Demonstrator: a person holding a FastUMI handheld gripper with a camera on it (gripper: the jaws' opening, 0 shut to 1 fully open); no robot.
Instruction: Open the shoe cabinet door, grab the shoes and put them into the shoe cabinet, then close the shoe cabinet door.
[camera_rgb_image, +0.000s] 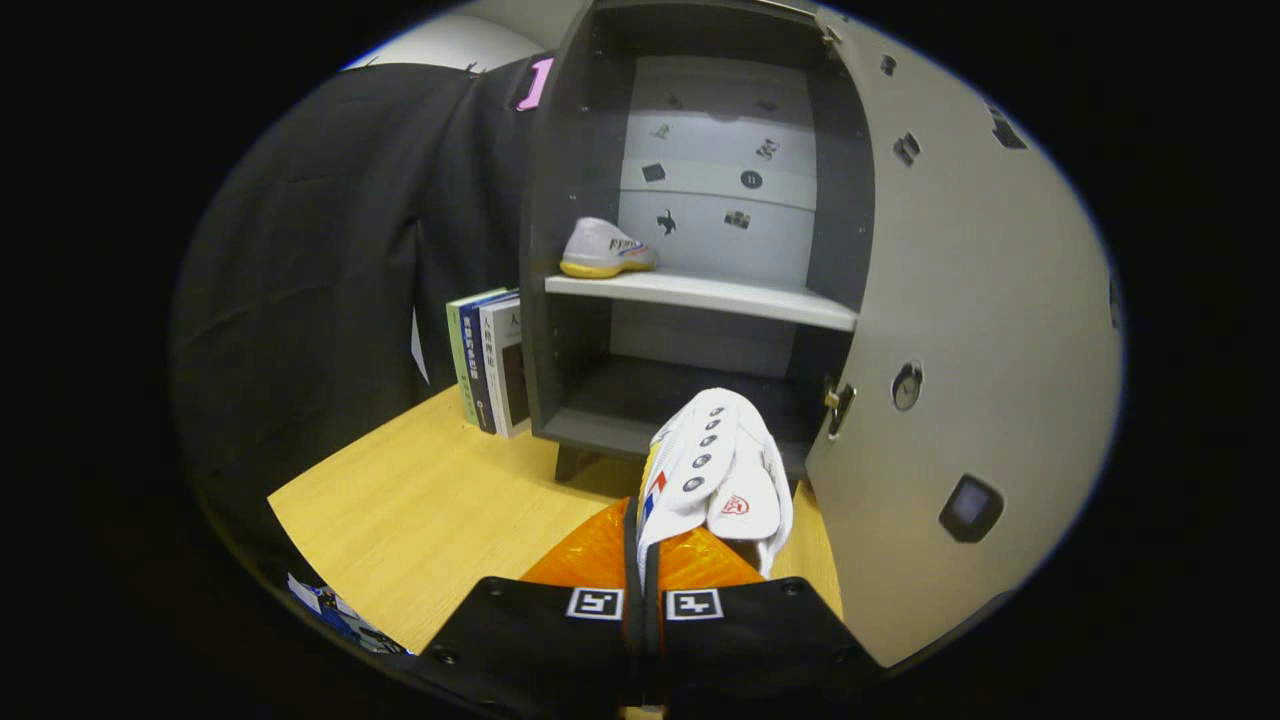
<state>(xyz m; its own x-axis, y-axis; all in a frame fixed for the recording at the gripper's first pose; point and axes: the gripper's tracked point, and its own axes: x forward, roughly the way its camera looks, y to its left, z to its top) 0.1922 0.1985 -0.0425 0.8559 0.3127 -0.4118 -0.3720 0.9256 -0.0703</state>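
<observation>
Wooden surface: a pale, yellowish wood-grain table (420, 510) carries the dark grey shoe cabinet (560, 300), which stands on short dark feet at the table's far side.
Cabinet door: the light grey door (960, 330) stands swung wide open on the cabinet's right, hinged at that side, with a few small dark stickers and round fittings on its inner face.
Cabinet inside: a light grey shelf (720, 296) splits the cabinet into an upper and a lower compartment; the pale back panel carries several small dark stickers.
First shoe: a white sneaker with a yellow sole (605, 250) sits on the shelf, in the upper compartment, towards the cabinet's left wall.
Second shoe: a white sneaker with a row of round eyelets and a red mark on its tongue (715, 470) hangs in front of the cabinet's lower compartment, toe pointing into the opening.
Tool: the tool (645, 560) is closed down to a thin slit, both fingers pinching the near end of the second shoe.
Books: three upright books with green, dark blue and white spines (488, 362) stand on the table, against the cabinet's left outer wall.
Room: black cloth (330, 250) hangs as a wall left of the cabinet, with a pale wall above it.
</observation>
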